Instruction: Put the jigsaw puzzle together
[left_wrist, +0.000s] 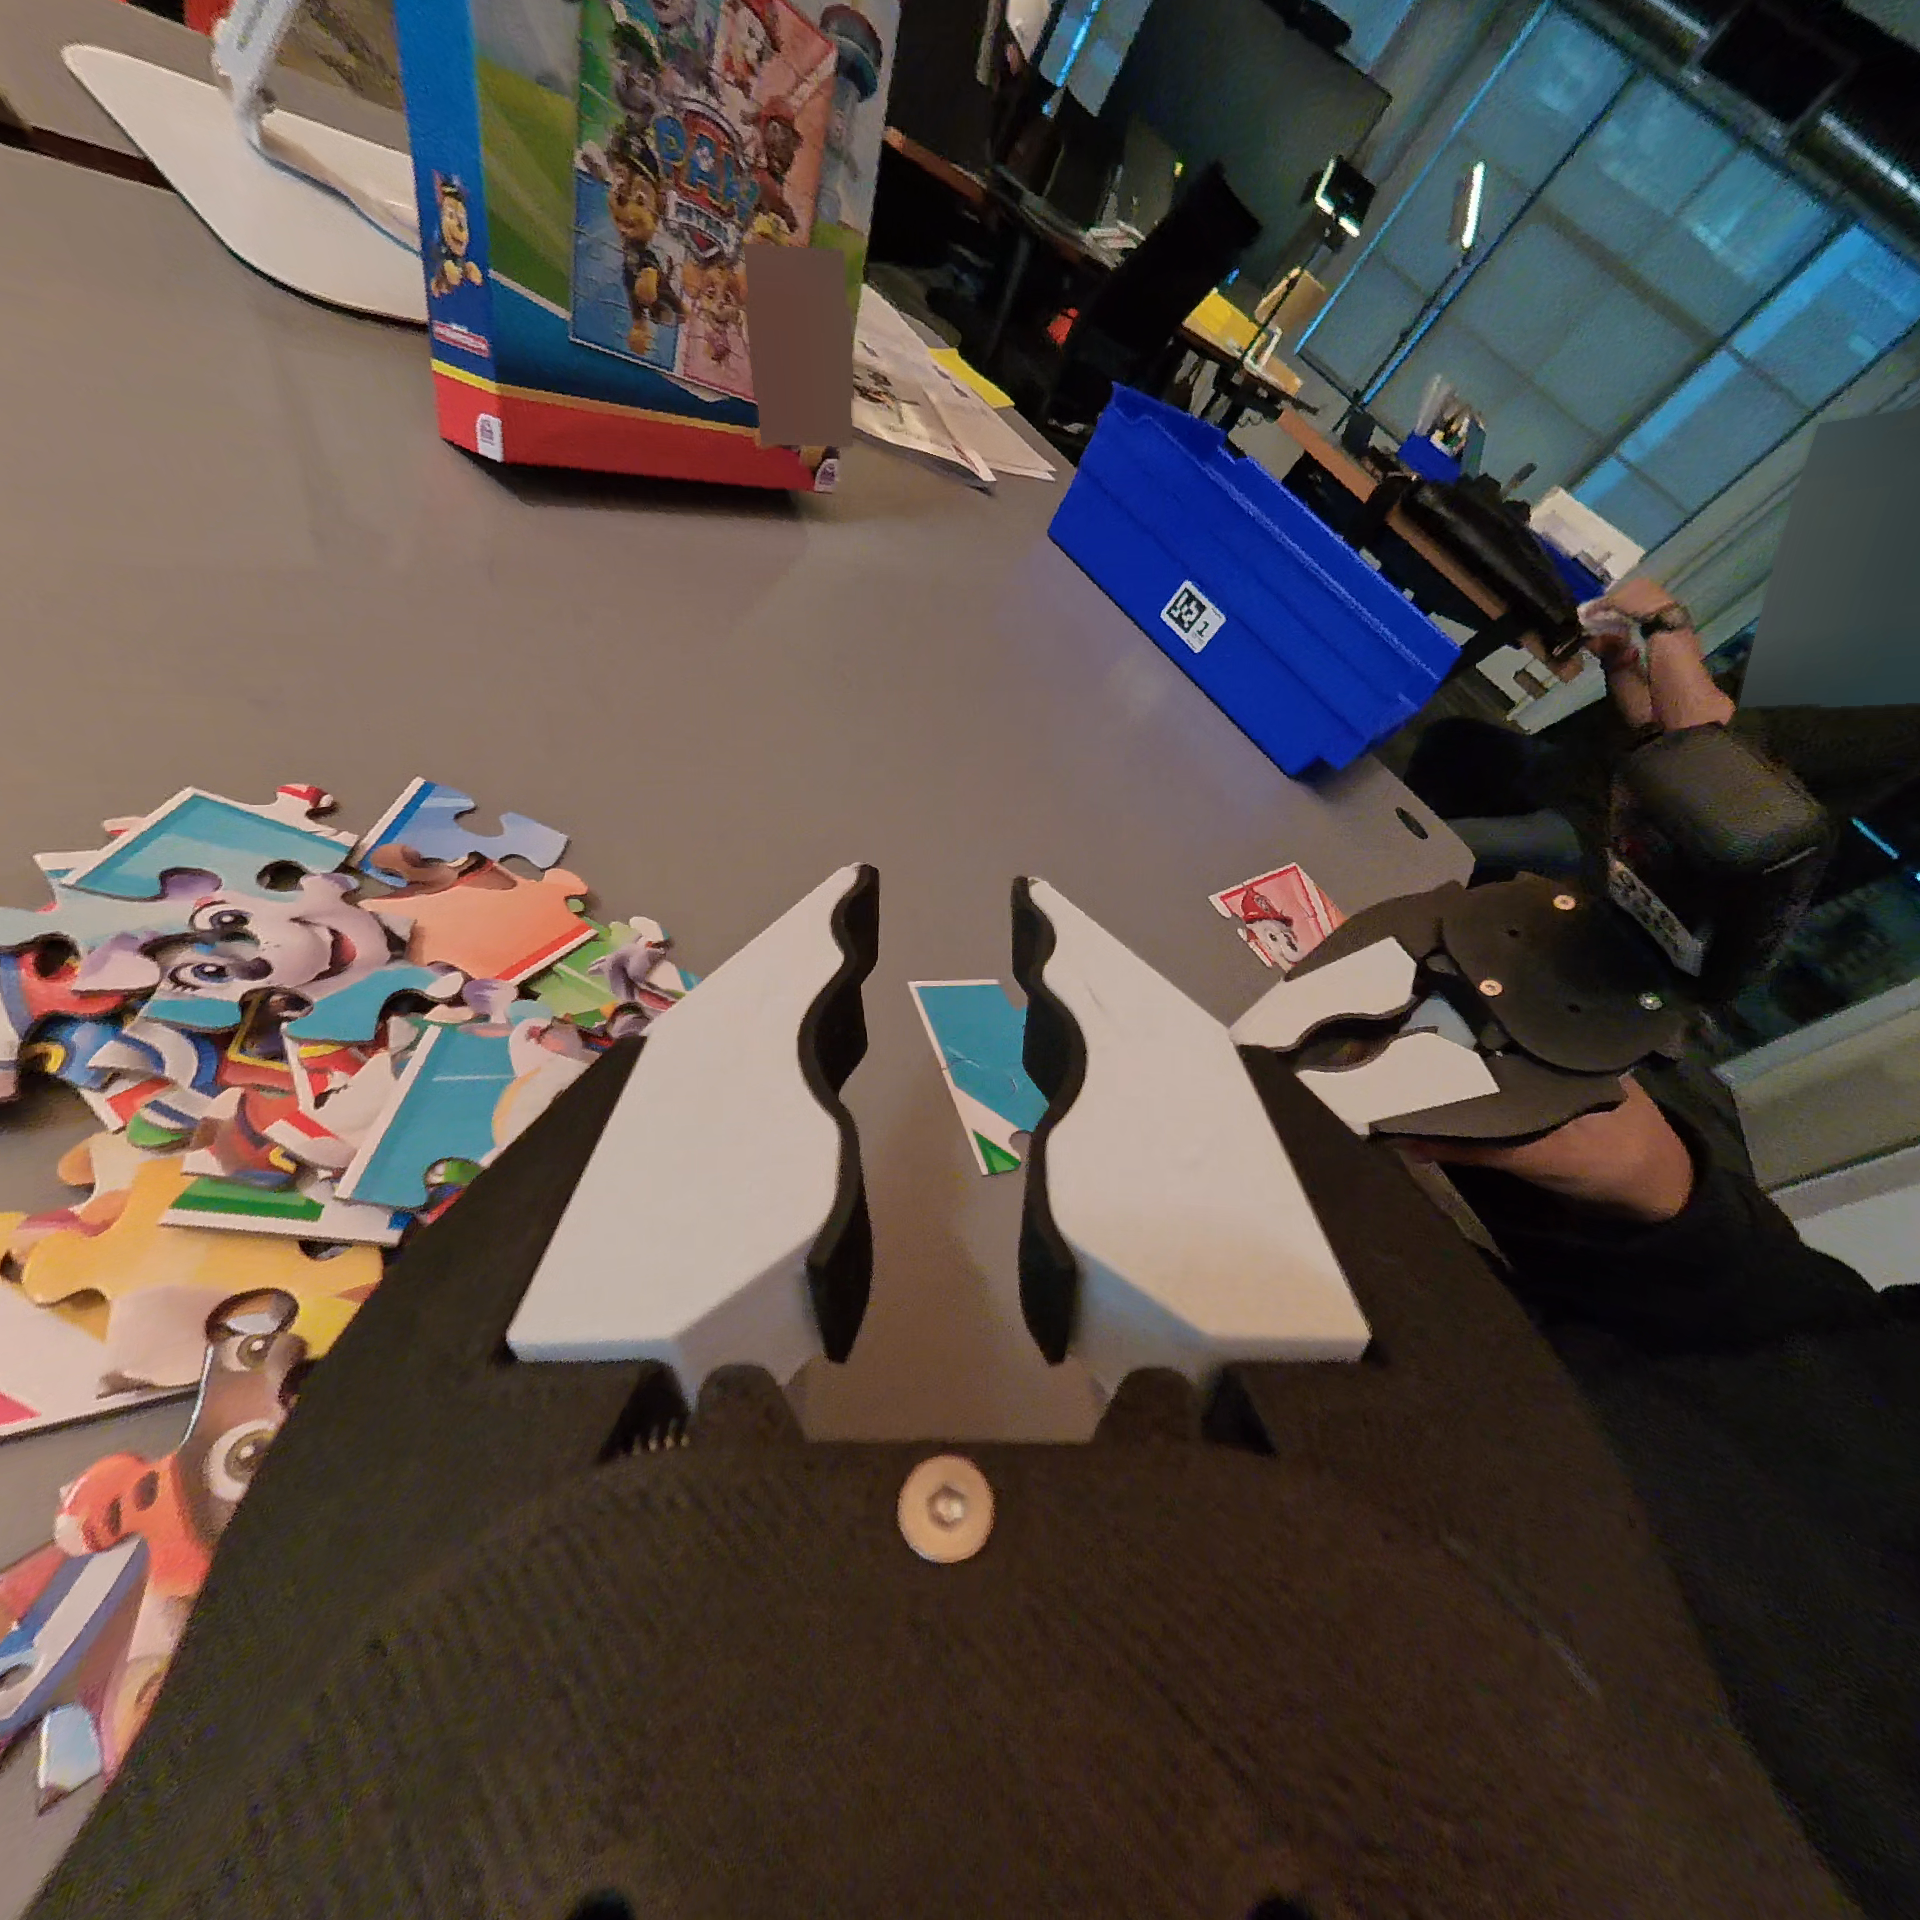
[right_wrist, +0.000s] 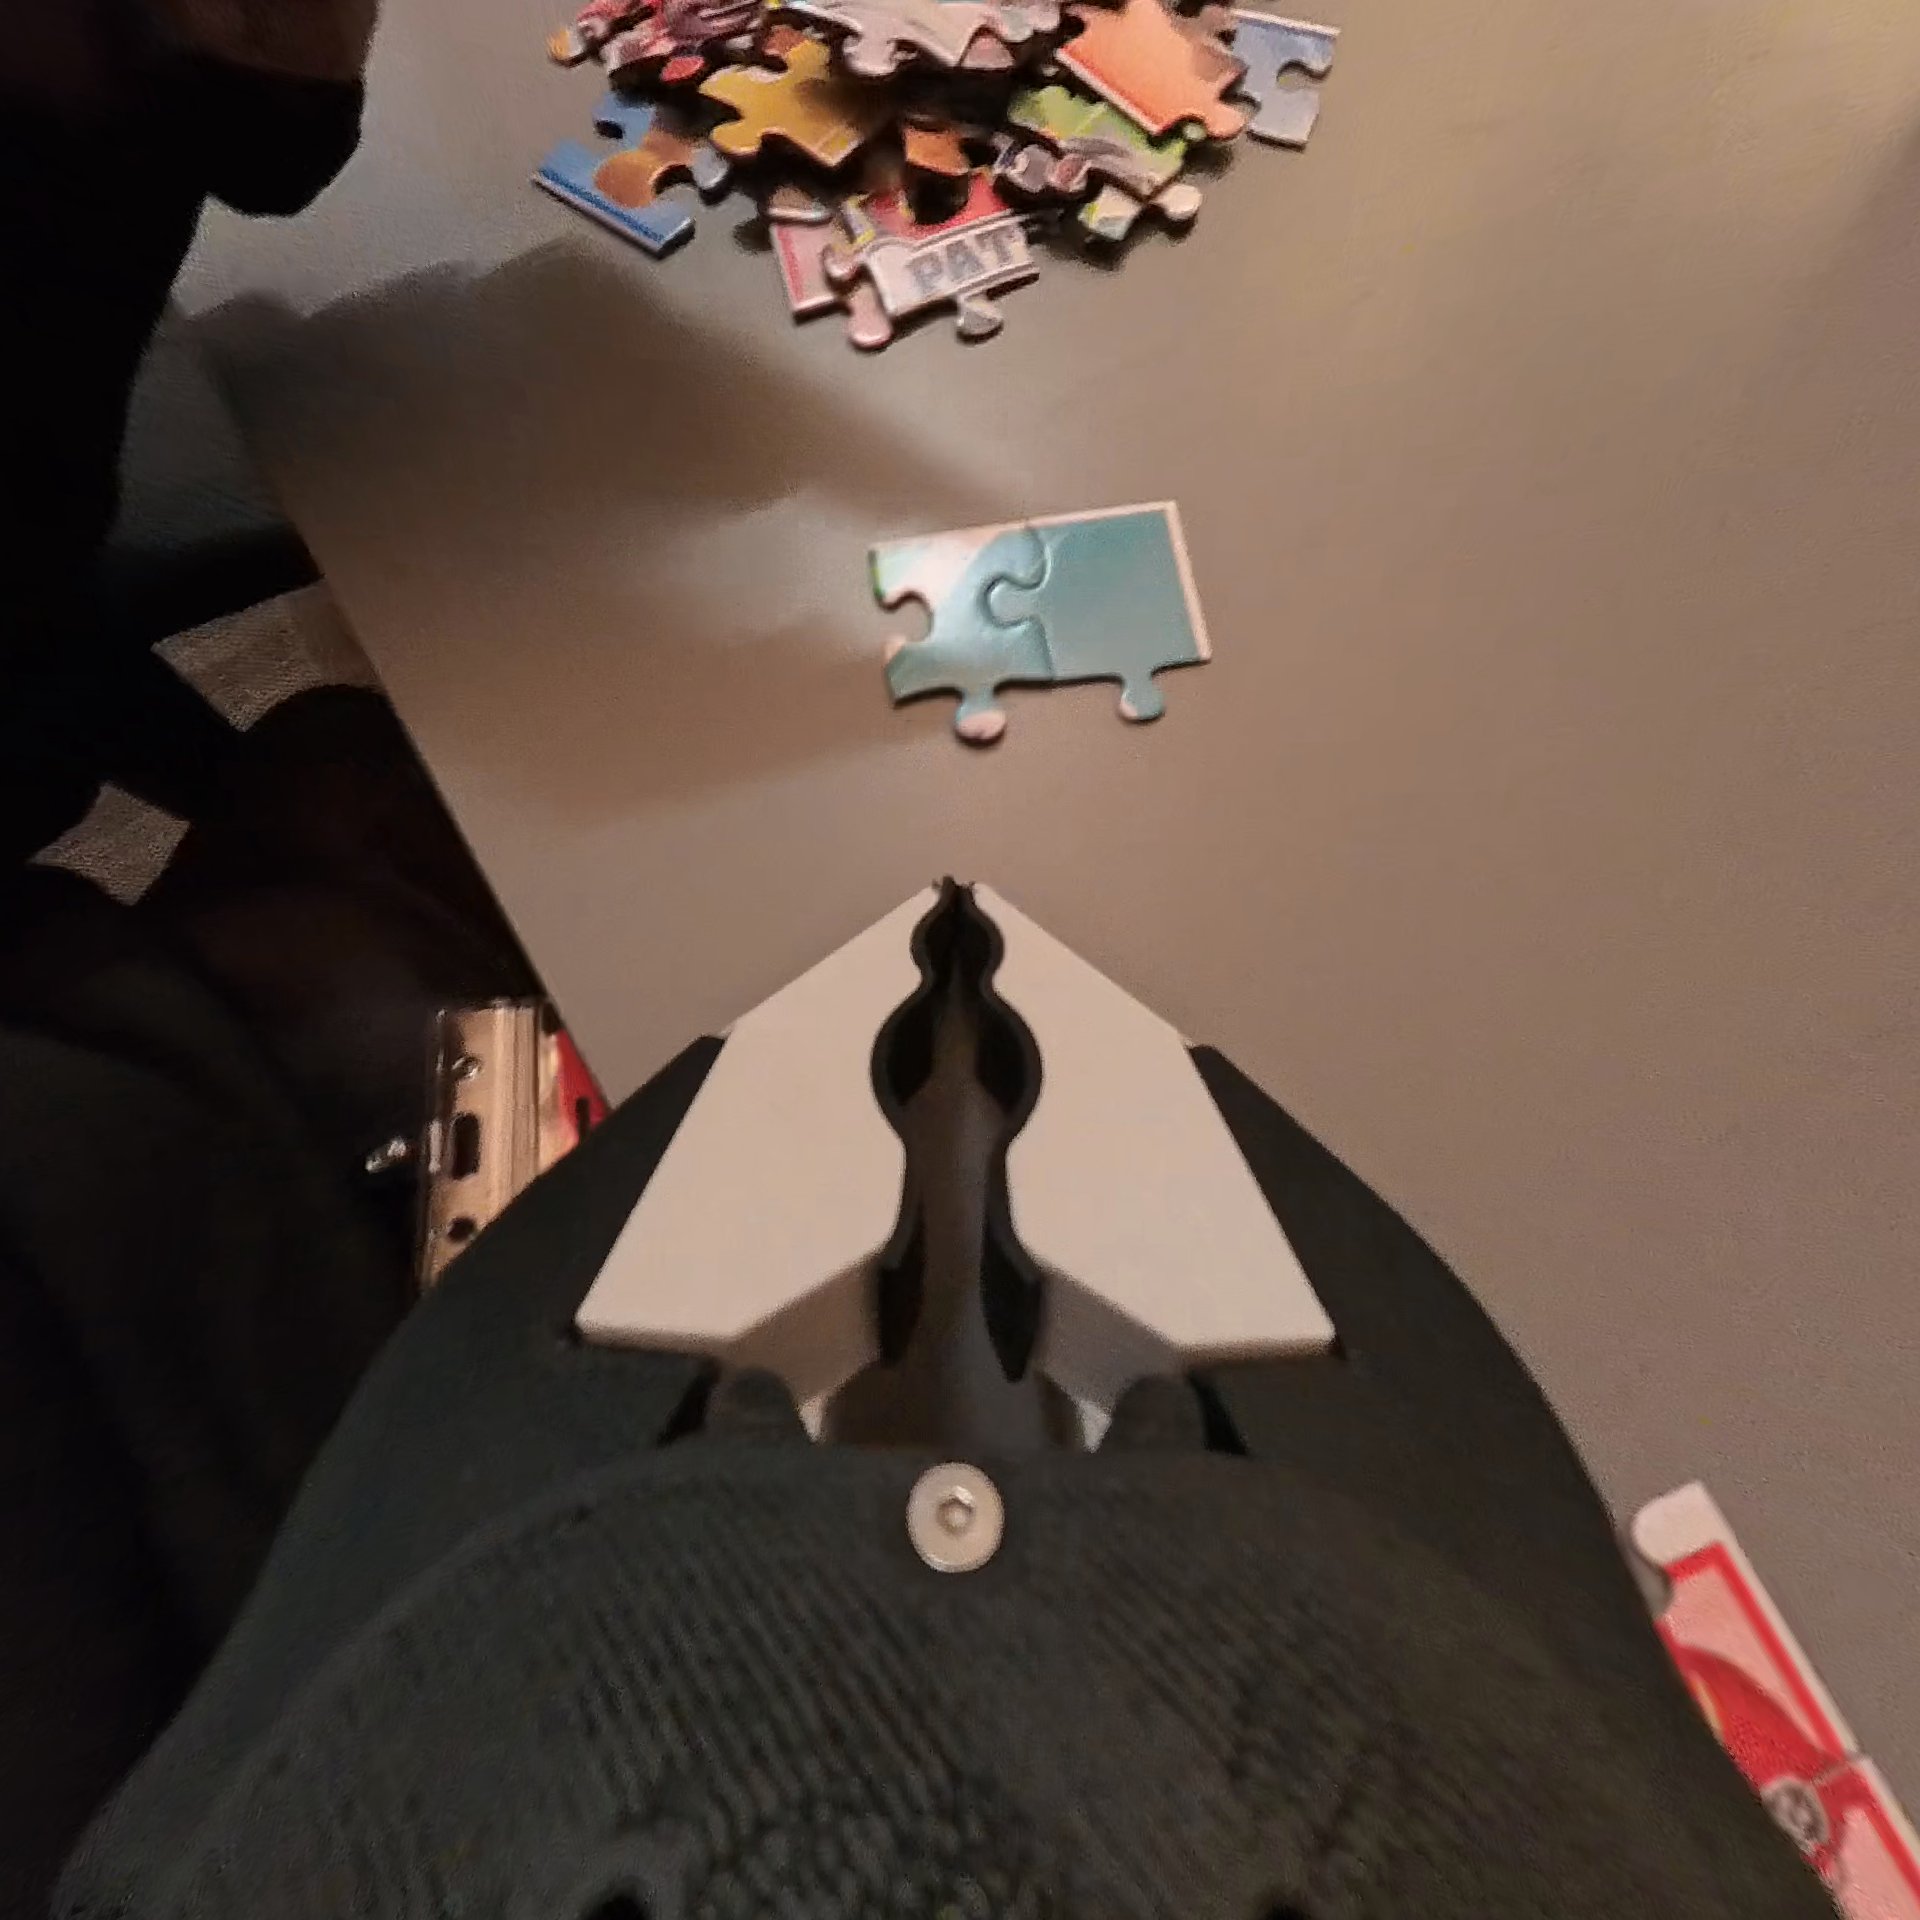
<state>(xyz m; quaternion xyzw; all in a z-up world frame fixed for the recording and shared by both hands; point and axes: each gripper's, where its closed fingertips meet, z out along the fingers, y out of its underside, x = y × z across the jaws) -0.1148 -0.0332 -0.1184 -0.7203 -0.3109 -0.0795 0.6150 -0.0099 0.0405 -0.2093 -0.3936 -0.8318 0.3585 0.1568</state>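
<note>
Left gripper (left_wrist: 943, 883) hangs part-open and empty over the joined teal cardboard puzzle pieces (left_wrist: 982, 1060) — apparently nearer than the shut, empty right gripper (right_wrist: 954, 888), pieces lying just ahead, long axis left-right.

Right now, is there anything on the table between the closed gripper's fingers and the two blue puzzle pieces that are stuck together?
No. In the right wrist view only bare grey table lies between the right gripper and the joined blue puzzle pieces.
</note>
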